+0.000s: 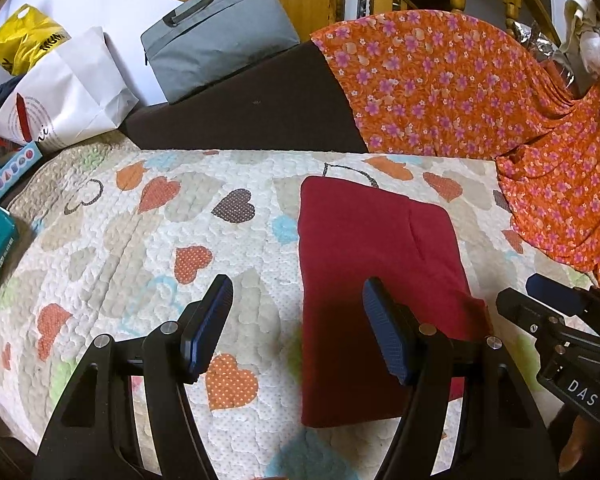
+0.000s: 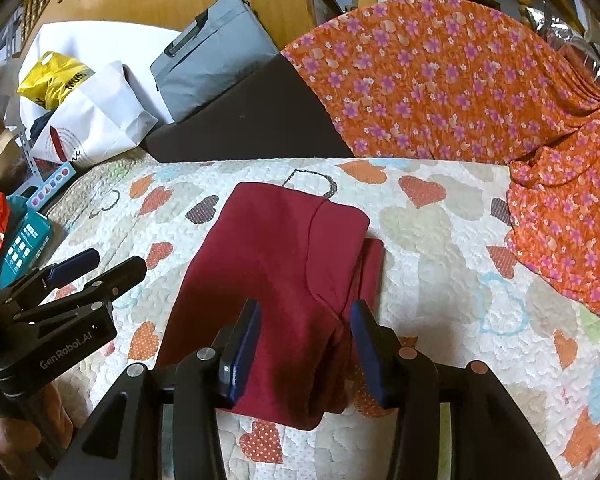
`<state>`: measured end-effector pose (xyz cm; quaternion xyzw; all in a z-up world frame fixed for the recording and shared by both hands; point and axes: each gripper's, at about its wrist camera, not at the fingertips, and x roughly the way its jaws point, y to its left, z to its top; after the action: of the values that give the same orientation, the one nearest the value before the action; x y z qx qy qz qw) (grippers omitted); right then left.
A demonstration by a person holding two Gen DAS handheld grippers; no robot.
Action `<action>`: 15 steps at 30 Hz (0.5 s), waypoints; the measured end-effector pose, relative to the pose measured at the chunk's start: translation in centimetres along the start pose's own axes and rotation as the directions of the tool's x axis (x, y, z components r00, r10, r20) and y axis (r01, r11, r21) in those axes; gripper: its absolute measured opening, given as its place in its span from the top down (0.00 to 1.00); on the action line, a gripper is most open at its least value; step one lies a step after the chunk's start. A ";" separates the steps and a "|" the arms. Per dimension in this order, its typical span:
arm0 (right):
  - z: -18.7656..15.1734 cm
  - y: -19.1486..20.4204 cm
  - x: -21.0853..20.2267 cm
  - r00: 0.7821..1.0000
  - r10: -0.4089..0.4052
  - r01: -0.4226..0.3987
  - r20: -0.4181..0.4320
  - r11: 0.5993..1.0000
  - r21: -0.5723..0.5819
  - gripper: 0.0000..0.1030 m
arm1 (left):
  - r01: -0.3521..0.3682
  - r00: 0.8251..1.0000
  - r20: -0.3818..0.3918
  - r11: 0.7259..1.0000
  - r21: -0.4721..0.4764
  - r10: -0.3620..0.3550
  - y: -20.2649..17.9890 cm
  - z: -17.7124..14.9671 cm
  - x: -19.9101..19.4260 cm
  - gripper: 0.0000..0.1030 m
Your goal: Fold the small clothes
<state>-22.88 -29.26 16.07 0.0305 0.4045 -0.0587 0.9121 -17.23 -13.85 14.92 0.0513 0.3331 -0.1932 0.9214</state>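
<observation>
Heart-print quilt covering surface, orange floral cloth at 1 o'clock.

Left wrist view: left gripper hanging spread wide, empty; folded red garment lying past its right finger, toward 1 o'clock.

Right wrist view: right gripper hovering partly spread over red garment near edge, pads not pinching; left gripper showing at 9 o'clock.

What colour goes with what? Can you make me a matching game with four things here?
Things:
1. folded garment
2. laptop bag
3. plastic bag
4. flowery cloth

Colours:
A. yellow
B. orange
C. dark red
D. grey

Pairs: 1-C, 2-D, 3-A, 4-B
</observation>
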 end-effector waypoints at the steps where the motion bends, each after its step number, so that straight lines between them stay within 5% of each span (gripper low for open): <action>1: 0.0 0.0 0.1 1.000 0.001 -0.001 -0.002 1.000 0.000 0.57 | -0.002 1.000 -0.002 1.000 0.002 0.002 0.0 0.0 0.0 0.34; 15: -0.4 -0.1 1.2 0.999 0.012 -0.012 -0.034 1.000 0.013 0.57 | -0.004 1.000 -0.010 1.000 0.007 0.004 -0.5 0.0 0.3 0.34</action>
<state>-22.42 -29.43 14.92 0.0395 0.4194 -0.0553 0.9053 -17.23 -14.35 14.76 0.0559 0.3371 -0.1924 0.9199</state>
